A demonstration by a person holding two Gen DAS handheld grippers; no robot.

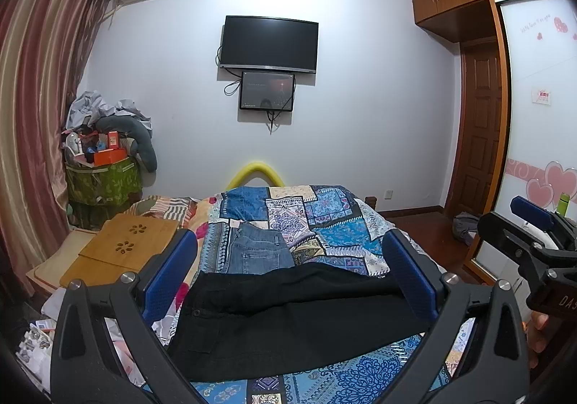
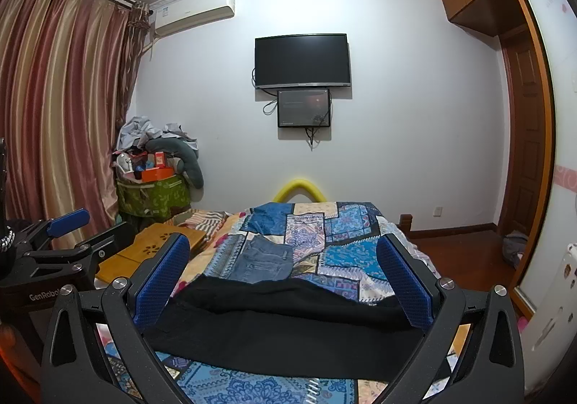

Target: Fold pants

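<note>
Black pants (image 1: 288,324) lie flat across the near end of the bed, waist to the left with a button and a cargo pocket showing; they also show in the right wrist view (image 2: 288,328). My left gripper (image 1: 288,274) is open and empty, held above the pants. My right gripper (image 2: 285,278) is open and empty, also above the pants. The right gripper shows at the right edge of the left wrist view (image 1: 533,234); the left gripper shows at the left edge of the right wrist view (image 2: 72,234).
Folded blue jeans (image 1: 259,252) lie on the patchwork bedspread (image 1: 324,223) just beyond the black pants. A bamboo lap tray (image 1: 126,245) sits at the bed's left. A cluttered green basket (image 1: 104,180) stands by the curtain. A wardrobe (image 1: 533,115) stands on the right.
</note>
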